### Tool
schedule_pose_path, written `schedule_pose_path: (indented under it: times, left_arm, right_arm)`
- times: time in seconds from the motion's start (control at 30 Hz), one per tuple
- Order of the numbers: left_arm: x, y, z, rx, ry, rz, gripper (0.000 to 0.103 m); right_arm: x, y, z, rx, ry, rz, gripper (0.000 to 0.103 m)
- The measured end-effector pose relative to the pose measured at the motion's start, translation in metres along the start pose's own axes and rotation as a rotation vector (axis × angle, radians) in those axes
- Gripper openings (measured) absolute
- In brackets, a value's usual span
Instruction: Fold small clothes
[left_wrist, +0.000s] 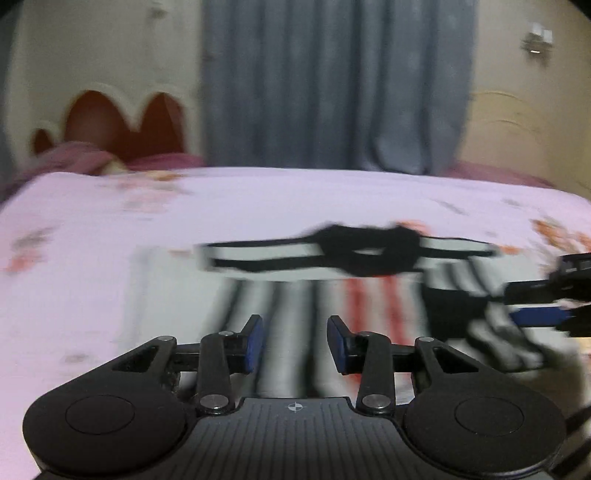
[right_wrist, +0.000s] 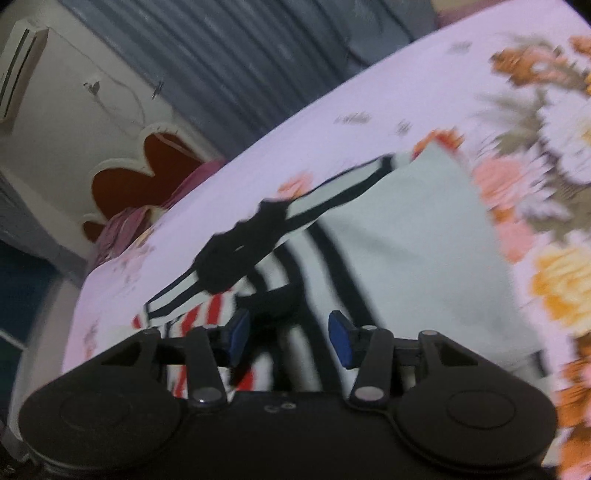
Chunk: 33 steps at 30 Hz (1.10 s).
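A small white shirt (left_wrist: 255, 295) with black and red stripes and a black collar (left_wrist: 369, 251) lies spread on the lilac floral bedsheet (left_wrist: 92, 229). My left gripper (left_wrist: 295, 343) hovers over its lower part, open, with nothing between the blue pads. At the right edge of the left wrist view, my right gripper (left_wrist: 535, 302) reaches in by a bunched sleeve. In the tilted right wrist view, the shirt (right_wrist: 406, 240) and collar (right_wrist: 236, 258) lie ahead. There my right gripper (right_wrist: 288, 336) stands open just above the cloth, a dark fold close to its left finger. Both views are blurred.
A blue-grey curtain (left_wrist: 332, 81) hangs behind the bed. A red-brown scalloped headboard (left_wrist: 110, 122) and a purple-pink pillow (left_wrist: 81, 155) sit at the far left. The bed's far edge (left_wrist: 332, 171) runs below the curtain. An air conditioner (right_wrist: 18, 70) hangs on the wall.
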<state>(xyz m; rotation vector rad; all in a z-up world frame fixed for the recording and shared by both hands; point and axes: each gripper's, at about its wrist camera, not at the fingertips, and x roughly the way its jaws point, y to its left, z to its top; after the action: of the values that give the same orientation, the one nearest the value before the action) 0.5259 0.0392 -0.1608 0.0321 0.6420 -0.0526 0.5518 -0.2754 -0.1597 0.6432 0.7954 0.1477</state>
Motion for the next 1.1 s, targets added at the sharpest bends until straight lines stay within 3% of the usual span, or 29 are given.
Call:
schedule_pose_path:
  times: [0.2, 0.4, 0.47, 0.53, 0.6, 0.67, 0.73, 0.77, 0.8, 0.93, 1.0, 1.03, 1.1]
  left_arm:
    - [0.020, 0.049, -0.015, -0.035, 0.070, 0.087, 0.038]
    - [0.032, 0.048, -0.021, 0.041, 0.081, 0.077, 0.038]
    - [0.035, 0.045, -0.020, 0.036, 0.075, 0.070, 0.038]
    - [0.032, 0.046, -0.022, 0.017, 0.063, 0.062, 0.038]
    - [0.032, 0.047, -0.023, -0.002, 0.054, 0.060, 0.038]
    - [0.033, 0.048, -0.023, -0.019, 0.043, 0.055, 0.038]
    - [0.034, 0.049, -0.021, -0.036, 0.031, 0.042, 0.038]
    - [0.035, 0.049, -0.019, -0.038, 0.035, 0.038, 0.038]
    - [0.038, 0.049, -0.017, -0.038, 0.040, 0.036, 0.038]
    - [0.037, 0.047, -0.009, -0.042, 0.014, 0.003, 0.038]
    - [0.045, 0.044, -0.009, -0.035, 0.046, -0.013, 0.038]
    - [0.051, 0.042, -0.011, -0.029, 0.074, -0.015, 0.038]
    - [0.058, 0.035, -0.016, 0.005, 0.084, -0.003, 0.038]
  right_arm:
    - [0.031, 0.007, 0.001, 0.073, 0.083, -0.009, 0.047]
    - [0.039, 0.011, 0.008, 0.093, 0.096, -0.004, 0.049]
    - [0.034, 0.006, 0.010, 0.131, 0.095, 0.016, 0.059]
    - [0.034, 0.002, 0.012, 0.146, 0.099, 0.012, 0.059]
    - [0.041, 0.001, 0.010, 0.148, 0.125, 0.000, 0.052]
    - [0.045, 0.006, 0.008, 0.114, 0.131, -0.030, 0.035]
    - [0.047, 0.010, 0.006, 0.068, 0.129, -0.065, 0.027]
    - [0.047, 0.013, 0.005, 0.035, 0.127, -0.084, 0.012]
    - [0.046, 0.017, 0.005, -0.014, 0.121, -0.097, 0.006]
    - [0.014, 0.045, 0.003, -0.261, -0.009, -0.085, 0.006]
    - [-0.003, 0.054, -0.003, -0.407, -0.077, -0.117, 0.006]
    - [-0.005, 0.053, -0.007, -0.468, -0.087, -0.156, 0.006]
    - [0.008, 0.033, -0.010, -0.457, -0.014, -0.221, 0.006]
